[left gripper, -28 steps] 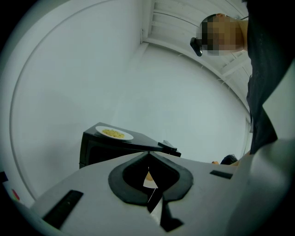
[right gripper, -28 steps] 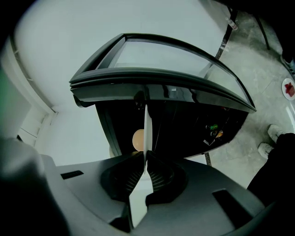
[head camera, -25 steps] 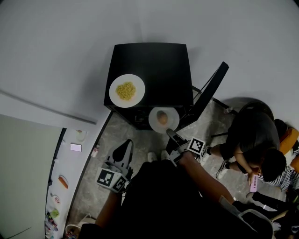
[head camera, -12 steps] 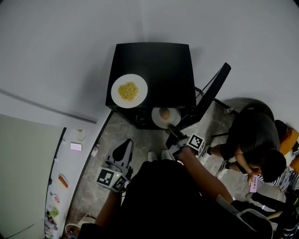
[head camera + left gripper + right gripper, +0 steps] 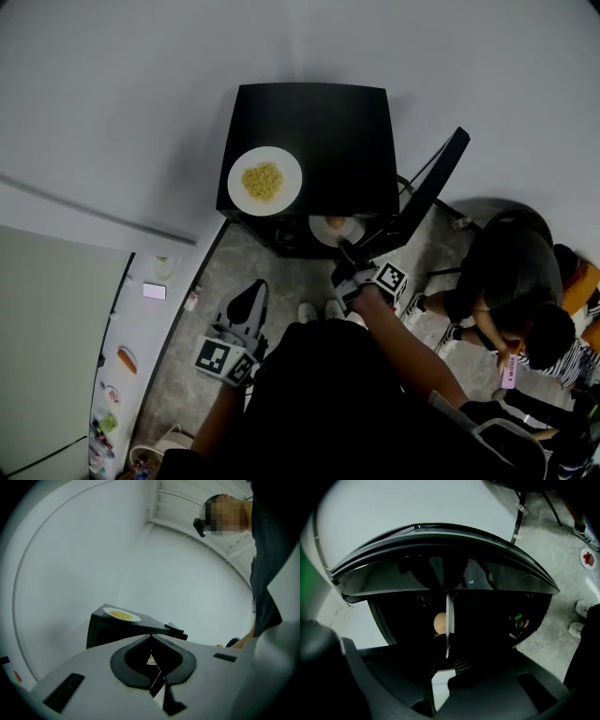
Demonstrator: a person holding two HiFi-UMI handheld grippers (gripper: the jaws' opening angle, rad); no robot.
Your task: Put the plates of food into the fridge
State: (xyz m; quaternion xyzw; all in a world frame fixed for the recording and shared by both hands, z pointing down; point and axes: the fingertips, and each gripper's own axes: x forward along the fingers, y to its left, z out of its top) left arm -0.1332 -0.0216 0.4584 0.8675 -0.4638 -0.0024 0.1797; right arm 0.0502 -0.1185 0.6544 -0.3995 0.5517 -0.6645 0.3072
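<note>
A black mini fridge (image 5: 328,131) stands against the wall with its door (image 5: 427,192) swung open to the right. On its top sits a white plate of yellow food (image 5: 265,180), which shows in the left gripper view as well (image 5: 122,615). My right gripper (image 5: 349,255) is shut on the rim of a second white plate (image 5: 336,228) that carries a round tan bun (image 5: 439,623). That plate is half under the fridge's top edge, inside the dark opening. My left gripper (image 5: 249,292) hangs low over the floor, shut and empty.
A person (image 5: 511,281) sits on the floor to the right of the fridge door. At the left stands a white panel with stickers (image 5: 122,366). My shoes (image 5: 309,312) are on the grey floor in front of the fridge. A small red dish (image 5: 588,558) lies on the floor.
My right gripper has carried the bun plate forward, from in front of the fridge to partly inside its opening. The left gripper has stayed where it was.
</note>
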